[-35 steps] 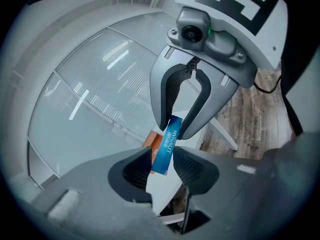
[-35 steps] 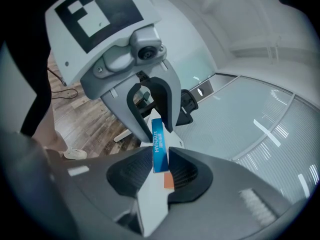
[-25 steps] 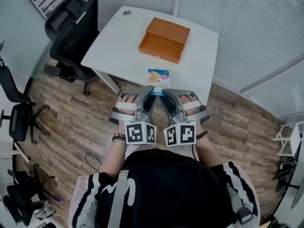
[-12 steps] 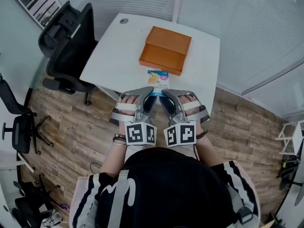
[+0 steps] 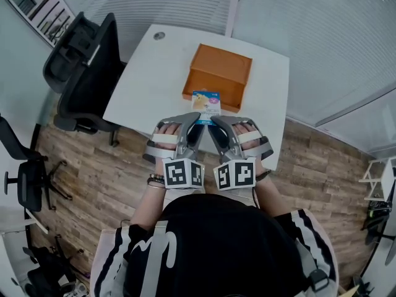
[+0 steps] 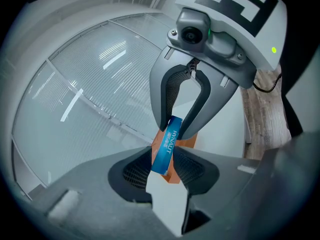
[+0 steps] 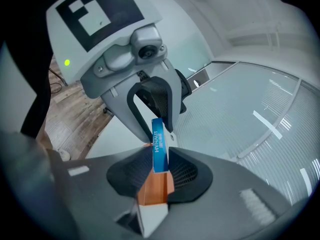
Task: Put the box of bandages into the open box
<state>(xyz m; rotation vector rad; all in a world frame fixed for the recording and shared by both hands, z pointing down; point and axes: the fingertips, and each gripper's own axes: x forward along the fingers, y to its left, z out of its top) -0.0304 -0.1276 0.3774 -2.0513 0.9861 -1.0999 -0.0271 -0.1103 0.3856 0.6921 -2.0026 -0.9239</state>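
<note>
jaws partly closed on both sides: left gripper (image 6: 162, 173) and right gripper (image 7: 160, 173) meet tip to tip, each pinching an end of the box of bandages (image 6: 165, 149). just beyond the tips, the orange open box (image 5: 218, 76) sits on the white table (image 5: 148, 85).

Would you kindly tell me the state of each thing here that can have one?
Bandage box: held in the air, gripped from both sides.
Orange box: open, on the table.
Left gripper: shut on the bandage box.
Right gripper: shut on the bandage box.
</note>
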